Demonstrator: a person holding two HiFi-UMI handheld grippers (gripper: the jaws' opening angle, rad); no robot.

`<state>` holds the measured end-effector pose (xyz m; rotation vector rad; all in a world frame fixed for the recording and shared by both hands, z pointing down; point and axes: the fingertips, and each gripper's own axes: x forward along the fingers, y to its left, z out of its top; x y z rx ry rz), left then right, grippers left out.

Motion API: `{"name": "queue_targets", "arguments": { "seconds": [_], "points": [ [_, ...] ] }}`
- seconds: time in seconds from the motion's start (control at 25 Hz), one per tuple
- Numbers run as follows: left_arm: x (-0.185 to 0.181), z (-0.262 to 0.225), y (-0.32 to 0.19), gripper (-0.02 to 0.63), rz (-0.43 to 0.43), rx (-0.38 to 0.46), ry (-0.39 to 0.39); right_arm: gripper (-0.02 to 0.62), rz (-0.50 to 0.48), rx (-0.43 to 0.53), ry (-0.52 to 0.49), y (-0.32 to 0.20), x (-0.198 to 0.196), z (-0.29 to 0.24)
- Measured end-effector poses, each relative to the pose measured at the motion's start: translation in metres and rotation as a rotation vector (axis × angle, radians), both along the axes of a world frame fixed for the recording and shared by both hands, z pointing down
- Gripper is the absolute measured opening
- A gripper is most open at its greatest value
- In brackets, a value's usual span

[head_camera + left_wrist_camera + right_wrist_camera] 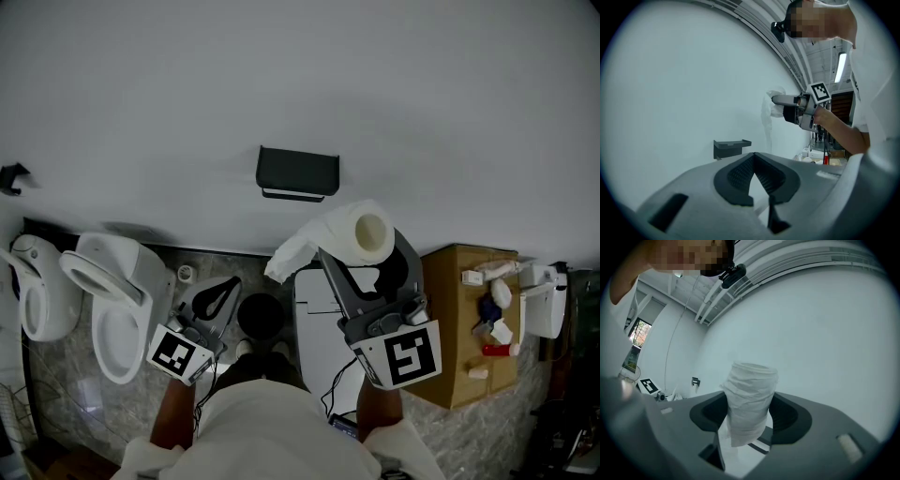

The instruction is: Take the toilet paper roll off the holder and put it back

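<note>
The right gripper (367, 255) grasps the toilet paper roll (356, 232) between its fingers (790, 417) at the centre of the head view, below and right of the dark wall holder (297, 173). At lower left, the left gripper (217, 298) has its fingers clenched together, empty.

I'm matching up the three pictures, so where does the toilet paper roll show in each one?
Head view: toilet paper roll right of centre, in the right gripper.
Left gripper view: roll small, right of centre.
Right gripper view: roll centre, between its jaws.
Shared landmark: the white wall.
</note>
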<state>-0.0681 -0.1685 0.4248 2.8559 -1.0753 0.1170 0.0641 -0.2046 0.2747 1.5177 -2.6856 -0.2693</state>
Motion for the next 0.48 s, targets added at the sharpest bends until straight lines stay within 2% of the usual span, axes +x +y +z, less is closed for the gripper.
{"name": "queue_targets", "arguments": {
  "seconds": [0.48],
  "points": [
    [-0.001, 0.003, 0.004, 0.0, -0.01, -0.003, 0.002, 0.278, 0.009, 0.013, 0.014, -0.063, -0.011, 0.002]
  ]
}}
